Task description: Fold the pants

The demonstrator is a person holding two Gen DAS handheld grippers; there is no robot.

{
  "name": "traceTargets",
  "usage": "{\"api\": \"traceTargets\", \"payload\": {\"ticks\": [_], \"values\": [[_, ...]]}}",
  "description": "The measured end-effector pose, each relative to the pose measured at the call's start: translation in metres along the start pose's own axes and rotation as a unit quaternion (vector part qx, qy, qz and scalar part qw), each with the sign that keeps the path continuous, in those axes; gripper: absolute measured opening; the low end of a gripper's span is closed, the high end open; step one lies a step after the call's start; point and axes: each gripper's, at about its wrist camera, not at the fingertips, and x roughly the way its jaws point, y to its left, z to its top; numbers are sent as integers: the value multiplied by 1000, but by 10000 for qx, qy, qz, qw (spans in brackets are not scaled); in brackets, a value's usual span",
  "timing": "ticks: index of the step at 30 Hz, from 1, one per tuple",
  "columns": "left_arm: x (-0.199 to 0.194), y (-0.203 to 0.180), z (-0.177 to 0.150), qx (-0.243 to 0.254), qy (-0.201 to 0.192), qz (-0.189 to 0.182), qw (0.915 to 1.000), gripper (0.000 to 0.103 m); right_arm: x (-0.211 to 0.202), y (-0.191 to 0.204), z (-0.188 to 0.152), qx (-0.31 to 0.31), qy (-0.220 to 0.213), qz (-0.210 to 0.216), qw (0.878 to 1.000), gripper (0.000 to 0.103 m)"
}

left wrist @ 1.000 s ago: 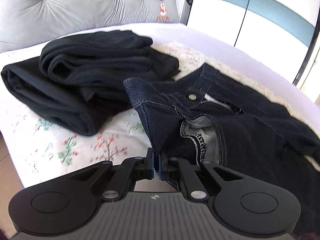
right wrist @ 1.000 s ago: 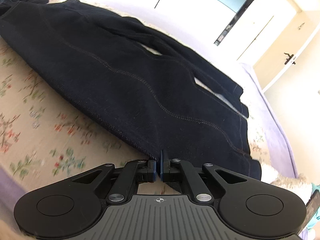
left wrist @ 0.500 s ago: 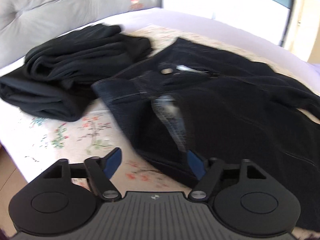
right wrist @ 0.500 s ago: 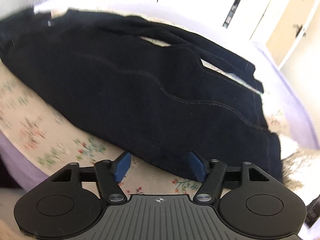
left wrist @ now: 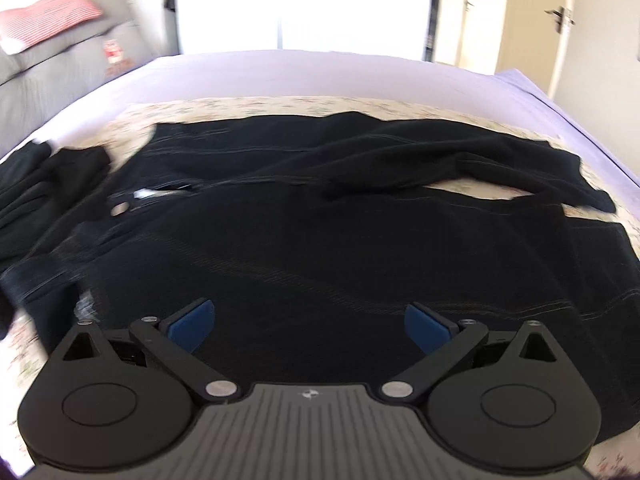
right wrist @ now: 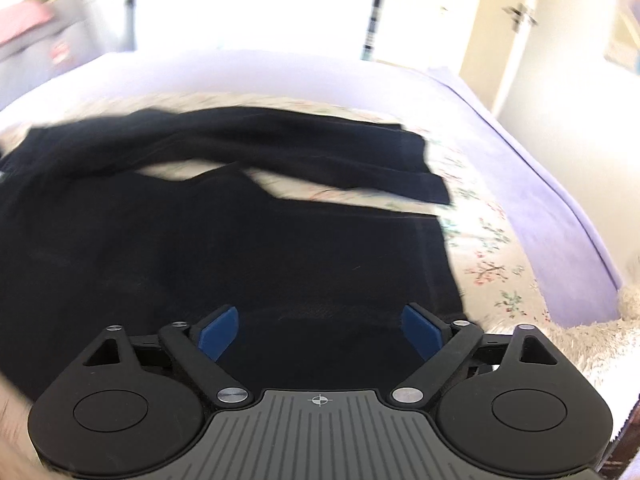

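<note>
Dark denim pants (left wrist: 320, 240) lie spread across a floral sheet on the bed, waistband with a metal button (left wrist: 119, 210) at the left, two legs running right. My left gripper (left wrist: 308, 326) is open and empty, hovering over the near leg. In the right wrist view the pants (right wrist: 240, 248) fill the lower left, with the leg hems at the right. My right gripper (right wrist: 320, 330) is open and empty above the near leg close to its hem.
A pile of black clothes (left wrist: 28, 184) lies at the left edge of the bed. A grey headboard (left wrist: 60, 68) with a striped pillow stands behind it. The floral sheet (right wrist: 488, 240) and purple bed edge (right wrist: 560, 232) run along the right. A door (left wrist: 532, 24) is beyond.
Both grippers were shut on the pants' edge a second ago, then opened and let go. Both have since lifted and swung to face across the spread pants.
</note>
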Motion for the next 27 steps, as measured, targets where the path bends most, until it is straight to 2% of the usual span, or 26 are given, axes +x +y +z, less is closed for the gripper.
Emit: {"api": "traceTargets", "payload": {"ticks": [4,7,11,13,17,19,20,22,23,25,26,27], "values": [[11,-37,11,297,-88,-191,9993,103,36,-39,12,639,62,-286,9975,93],[30,-60,14,502,-194,-323,9980,103,64,-70,14,1227,197,-468,9911,94],[52,-84,4,622,-225,-507,9965,103,95,-99,8,1580,401,-788,9835,94],[61,-91,0,700,-109,-575,9958,103,105,-107,5,1743,405,-805,9806,94],[70,-101,-4,836,-40,-409,9956,103,117,-108,3,1733,232,-730,9819,93],[75,-102,-6,818,3,-356,9960,103,121,-105,6,1687,127,-586,9838,87],[76,-101,-6,756,12,-371,9964,103,123,-103,7,1650,71,-522,9849,81],[76,-98,-7,578,28,-416,9975,103,123,-99,11,1553,-13,-395,9871,63],[75,-95,-8,510,40,-433,9978,103,122,-98,12,1526,-41,-238,9880,43],[77,-95,-9,418,31,-455,9981,103,121,-94,15,1435,-29,-270,9893,39],[77,-94,-10,404,23,-456,9981,103,119,-91,15,1350,-66,-329,9903,32],[77,-95,-10,410,21,-455,9981,103,116,-88,16,1277,-104,-456,9907,15]]}}
